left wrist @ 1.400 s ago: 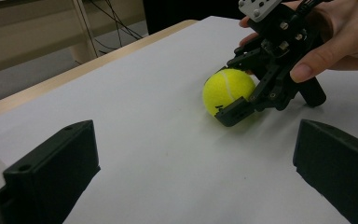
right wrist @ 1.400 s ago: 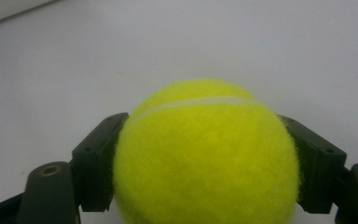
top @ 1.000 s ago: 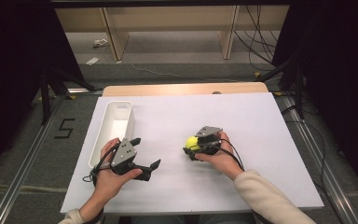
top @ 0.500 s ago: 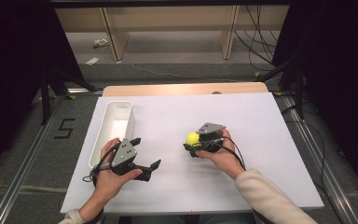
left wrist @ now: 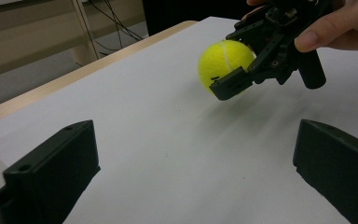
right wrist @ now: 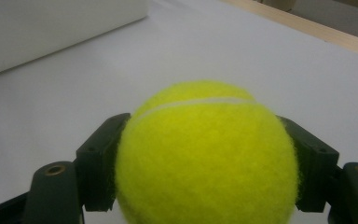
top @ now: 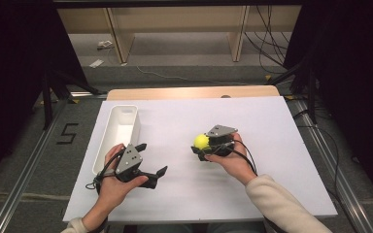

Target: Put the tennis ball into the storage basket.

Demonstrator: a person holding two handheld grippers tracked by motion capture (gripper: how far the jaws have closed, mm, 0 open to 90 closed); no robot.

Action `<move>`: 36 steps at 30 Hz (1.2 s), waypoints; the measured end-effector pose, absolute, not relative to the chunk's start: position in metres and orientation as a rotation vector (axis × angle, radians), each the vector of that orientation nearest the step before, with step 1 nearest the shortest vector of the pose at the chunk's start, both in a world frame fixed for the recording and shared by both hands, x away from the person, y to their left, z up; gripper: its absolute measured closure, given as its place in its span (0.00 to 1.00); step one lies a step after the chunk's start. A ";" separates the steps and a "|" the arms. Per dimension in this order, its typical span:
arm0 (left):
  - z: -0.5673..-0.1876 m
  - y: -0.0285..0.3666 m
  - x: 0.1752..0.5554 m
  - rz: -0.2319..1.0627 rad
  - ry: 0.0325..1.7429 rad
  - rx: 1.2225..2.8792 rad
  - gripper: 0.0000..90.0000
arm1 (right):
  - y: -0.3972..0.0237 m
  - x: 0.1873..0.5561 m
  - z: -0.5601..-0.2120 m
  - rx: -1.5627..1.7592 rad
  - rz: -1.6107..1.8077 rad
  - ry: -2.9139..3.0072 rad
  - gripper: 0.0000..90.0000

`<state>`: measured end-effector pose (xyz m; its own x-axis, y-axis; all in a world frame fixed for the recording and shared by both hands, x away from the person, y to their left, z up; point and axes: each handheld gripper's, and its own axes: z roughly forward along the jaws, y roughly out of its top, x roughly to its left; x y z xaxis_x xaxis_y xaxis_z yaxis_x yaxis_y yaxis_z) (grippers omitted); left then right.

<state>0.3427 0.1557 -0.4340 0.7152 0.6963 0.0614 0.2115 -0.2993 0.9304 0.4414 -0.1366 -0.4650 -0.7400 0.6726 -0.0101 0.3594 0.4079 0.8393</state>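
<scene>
Already the right hand-held gripper [top: 205, 148] pinches the fuzzy yellow tennis ball [top: 201, 141] just above the white surface [top: 272, 126], while the left hand-held gripper [top: 151, 160] gapes empty beside the long white plastic bin [top: 136, 119], seemingly its destination.

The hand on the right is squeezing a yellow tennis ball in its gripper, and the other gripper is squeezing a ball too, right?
Not quite. The right gripper does hold the yellow tennis ball between its jaws, as the right gripper view shows. But the left gripper holds nothing: in the left gripper view its jaws stand wide apart over the bare white table.
</scene>
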 end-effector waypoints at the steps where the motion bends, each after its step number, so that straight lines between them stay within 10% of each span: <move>1: -0.434 0.155 0.343 0.569 0.708 1.853 0.00 | -0.137 0.441 -0.465 0.889 1.259 2.321 0.30; 36: -0.435 0.155 0.343 0.559 0.710 1.850 0.00 | -0.134 0.441 -0.441 0.867 1.349 2.269 0.30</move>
